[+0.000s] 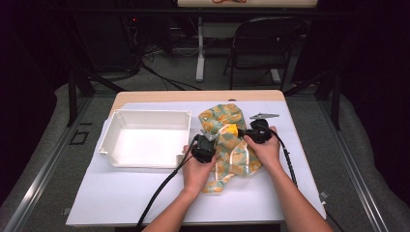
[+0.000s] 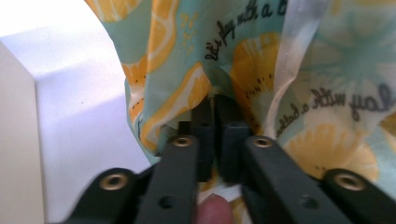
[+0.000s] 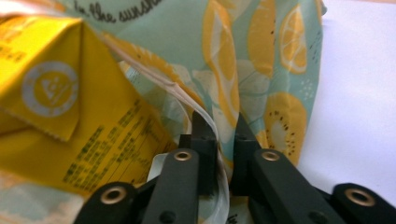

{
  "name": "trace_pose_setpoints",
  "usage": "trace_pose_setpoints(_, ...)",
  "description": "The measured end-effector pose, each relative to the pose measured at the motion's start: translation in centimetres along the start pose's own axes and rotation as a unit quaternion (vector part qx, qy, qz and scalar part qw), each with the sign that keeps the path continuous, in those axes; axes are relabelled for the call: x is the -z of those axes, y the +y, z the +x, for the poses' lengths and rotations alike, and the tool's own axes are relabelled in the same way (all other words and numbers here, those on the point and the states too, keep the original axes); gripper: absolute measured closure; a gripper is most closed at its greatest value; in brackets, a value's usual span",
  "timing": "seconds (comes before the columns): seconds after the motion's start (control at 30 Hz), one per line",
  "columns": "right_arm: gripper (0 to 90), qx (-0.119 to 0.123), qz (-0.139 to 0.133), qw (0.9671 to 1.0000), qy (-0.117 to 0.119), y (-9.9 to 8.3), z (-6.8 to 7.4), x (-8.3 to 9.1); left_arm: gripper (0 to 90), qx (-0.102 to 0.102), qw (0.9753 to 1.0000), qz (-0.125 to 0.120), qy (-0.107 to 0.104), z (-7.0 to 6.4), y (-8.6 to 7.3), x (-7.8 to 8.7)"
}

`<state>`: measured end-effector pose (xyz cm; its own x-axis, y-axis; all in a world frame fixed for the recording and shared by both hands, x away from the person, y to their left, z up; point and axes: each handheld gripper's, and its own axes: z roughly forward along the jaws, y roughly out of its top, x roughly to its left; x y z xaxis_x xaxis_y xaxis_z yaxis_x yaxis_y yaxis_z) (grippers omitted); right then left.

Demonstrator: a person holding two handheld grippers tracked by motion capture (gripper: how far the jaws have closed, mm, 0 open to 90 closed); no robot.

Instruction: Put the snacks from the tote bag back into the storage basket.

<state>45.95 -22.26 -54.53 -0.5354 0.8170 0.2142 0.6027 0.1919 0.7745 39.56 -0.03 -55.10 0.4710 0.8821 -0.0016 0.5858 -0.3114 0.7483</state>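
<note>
A wooden surface (image 1: 145, 96) carries a white sheet (image 1: 121, 193) spread over most of it; on the sheet, a white tray (image 1: 109, 137) sits just left of the left tongs (image 1: 209, 137); a lemon-print bag (image 1: 227, 116) lies between and beneath both tongs, right tongs (image 1: 238, 130) included.

The high view looked forward and down from above the near edge of the table (image 1: 145, 203), taking in its whole top and the floor beyond. Each gripper view rode low behind its own jaws, pressed very close to the lemon-print bag (image 1: 227, 145) (image 2: 289, 70) (image 3: 261, 56), which all three views shared.
</note>
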Motion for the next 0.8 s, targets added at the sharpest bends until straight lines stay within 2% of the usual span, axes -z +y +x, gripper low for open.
trace_pose_setpoints(0.03,78.1,0.000,-0.005,1.0000,0.004,0.0,0.1,0.1,81.0,0.006,0.9999,-0.012,0.003,0.0,-0.1,0.4)
trace_pose_setpoints(0.1,64.8,0.005,-0.016,0.9999,0.002,0.0,0.2,0.6,77.6,0.010,0.9994,-0.031,0.009,0.2,-0.1,1.3)
trace_pose_setpoints(0.17,56.4,0.011,-0.034,0.9994,-0.003,0.2,0.3,1.3,73.3,0.021,0.9985,-0.050,0.003,0.4,0.0,2.2)
trace_pose_setpoints(0.23,53.1,0.012,-0.053,0.9985,0.001,0.4,0.4,2.1,70.2,0.029,0.9975,-0.064,-0.010,0.5,0.1,3.2)
trace_pose_setpoints(0.33,52.6,0.014,-0.079,0.9967,0.013,0.7,0.5,3.4,63.5,0.037,0.9943,-0.093,-0.036,0.3,0.6,4.8)
trace_pose_setpoints(0.47,56.9,0.011,-0.103,0.9944,0.016,1.0,0.8,4.4,56.9,0.037,0.9906,-0.124,-0.044,-0.2,0.9,6.2)
trace_pose_setpoints(0.53,65.9,0.009,-0.115,0.9932,0.018,1.2,1.0,4.7,56.2,0.032,0.9894,-0.133,-0.048,-0.6,0.9,6.8)
trace_pose_setpoints(0.6,76.2,0.010,-0.121,0.9925,0.009,1.4,1.3,4.9,56.6,0.028,0.9881,-0.143,-0.050,-0.9,0.6,7.3)
trace_pose_setpoints(0.67,82.5,0.006,-0.122,0.9925,0.007,1.6,1.4,5.0,55.6,0.026,0.9870,-0.149,-0.055,-1.3,0.3,7.6)
trace_pose_setpoints(0.73,85.2,0.000,-0.125,0.9921,0.008,1.6,1.5,4.8,49.0,0.024,0.9859,-0.151,-0.067,-1.4,0.2,7.4)
trace_pose_setpoints(0.8,85.9,0.000,-0.121,0.9926,0.006,1.6,1.6,4.5,41.6,0.022,0.9865,-0.153,-0.054,-1.4,0.3,7.0)
